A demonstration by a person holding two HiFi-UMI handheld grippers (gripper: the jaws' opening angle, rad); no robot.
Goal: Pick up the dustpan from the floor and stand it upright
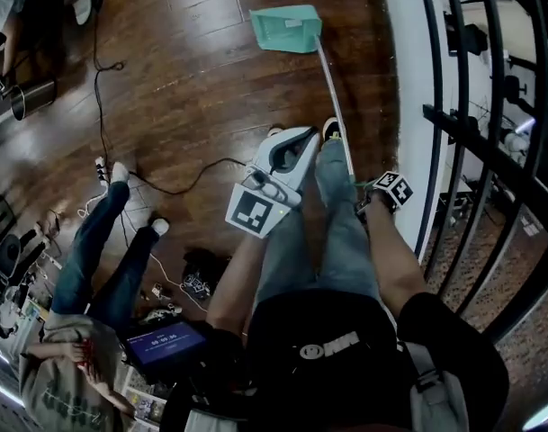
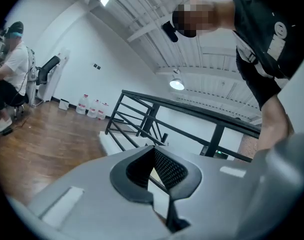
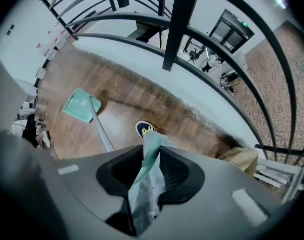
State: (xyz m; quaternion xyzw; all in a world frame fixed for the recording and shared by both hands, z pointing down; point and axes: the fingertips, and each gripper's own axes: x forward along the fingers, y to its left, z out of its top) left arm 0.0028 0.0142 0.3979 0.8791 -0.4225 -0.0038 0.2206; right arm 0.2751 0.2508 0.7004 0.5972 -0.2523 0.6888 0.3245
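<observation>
Right tool (image 3: 151, 156) grips the dustpan (image 1: 285, 30) by its handle top, pan on the floor (image 1: 193, 88) at 12 o'clock; left tool (image 2: 152, 159) closed, empty

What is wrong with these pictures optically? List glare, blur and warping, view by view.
Head view: fisheye bows the railing; the dark floor carries a soft sheen; the dustpan is sharp. Left gripper view: black rounded corners, and the lamp is blown out. Right gripper view: the handle in the jaws is close-up soft, and the railing curves strongly.
</observation>
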